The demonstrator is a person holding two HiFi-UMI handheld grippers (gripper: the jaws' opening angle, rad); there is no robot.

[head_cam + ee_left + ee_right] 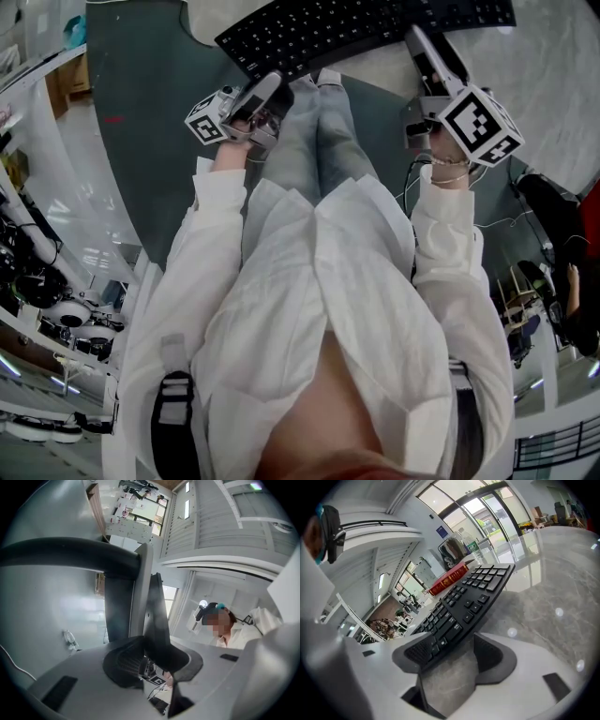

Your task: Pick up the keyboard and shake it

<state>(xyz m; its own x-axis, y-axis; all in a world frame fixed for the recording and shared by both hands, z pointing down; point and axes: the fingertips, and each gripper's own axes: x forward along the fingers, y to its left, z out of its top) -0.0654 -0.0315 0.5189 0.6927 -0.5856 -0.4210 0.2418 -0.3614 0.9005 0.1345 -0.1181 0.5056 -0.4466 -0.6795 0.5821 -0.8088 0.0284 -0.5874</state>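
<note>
Over the bench [553, 94] edge, the keyboard [356, 28] is clamped at its near edge in the jaws of the left gripper [279, 86]. At its other end, the jaws of the right gripper [415, 37] stand apart around it, not pressing.

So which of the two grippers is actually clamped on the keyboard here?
The left gripper: its jaws pinch the keyboard edge-on. The right gripper has its jaws apart, with a gap beside the keyboard.
</note>
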